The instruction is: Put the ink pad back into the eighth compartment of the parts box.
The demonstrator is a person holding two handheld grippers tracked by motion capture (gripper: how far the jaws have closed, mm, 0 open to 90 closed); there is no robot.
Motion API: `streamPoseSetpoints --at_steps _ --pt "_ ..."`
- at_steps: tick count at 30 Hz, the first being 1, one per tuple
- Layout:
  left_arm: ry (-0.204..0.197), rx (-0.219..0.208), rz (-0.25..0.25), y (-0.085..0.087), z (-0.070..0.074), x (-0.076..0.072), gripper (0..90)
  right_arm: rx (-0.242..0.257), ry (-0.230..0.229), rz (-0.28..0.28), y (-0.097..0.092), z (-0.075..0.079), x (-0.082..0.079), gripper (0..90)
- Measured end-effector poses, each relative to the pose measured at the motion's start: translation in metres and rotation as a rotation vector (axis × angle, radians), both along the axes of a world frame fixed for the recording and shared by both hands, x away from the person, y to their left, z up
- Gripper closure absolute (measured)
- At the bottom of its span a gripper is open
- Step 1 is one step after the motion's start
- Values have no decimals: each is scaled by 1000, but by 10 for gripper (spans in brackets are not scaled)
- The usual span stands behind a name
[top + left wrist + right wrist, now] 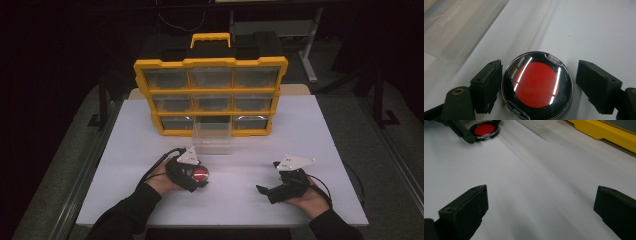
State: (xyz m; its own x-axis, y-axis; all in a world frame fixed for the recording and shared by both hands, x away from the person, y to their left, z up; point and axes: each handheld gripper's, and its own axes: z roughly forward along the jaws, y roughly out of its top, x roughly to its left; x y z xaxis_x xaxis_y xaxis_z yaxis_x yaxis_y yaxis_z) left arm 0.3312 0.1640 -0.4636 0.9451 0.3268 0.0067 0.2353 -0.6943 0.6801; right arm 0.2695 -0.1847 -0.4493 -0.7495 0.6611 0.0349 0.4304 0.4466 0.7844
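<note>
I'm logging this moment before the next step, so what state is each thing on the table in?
Round red-centred case: lid on, flat on the table, between the left tool's jaws.
Left tool: open; one jaw at the rim, the other apart.
Right tool: open wide, nothing between its jaws.
Clear drawer: pulled out of the organizer, on the table, apparently empty.
Yellow organizer: upright, bottom middle slot without its drawer, others in.

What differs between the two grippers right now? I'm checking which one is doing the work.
The left gripper has a round red-centred case between its jaws, one jaw touching it and the other a little off; the right gripper has only bare table between its jaws. The left's jaws stand narrower, the right's wide apart. Both sit low over the white table, each in a hand.
</note>
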Motion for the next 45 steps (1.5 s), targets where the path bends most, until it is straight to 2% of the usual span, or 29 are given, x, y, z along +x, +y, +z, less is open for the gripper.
streamPoseSetpoints --at_steps 9,25,29,45 --pt "0 -5 7 2 1 0 289 -4 -4 -3 1 -1 -1 0" --pt "-9 4 16 2 3 -1 296 -10 -6 -7 2 -4 -1 0" --pt "-3 -17 21 4 5 -1 296 -13 -10 -2 2 -5 -1 0" --pt "6 -18 48 15 9 1 296 -15 -12 -1 1 -5 -1 0"
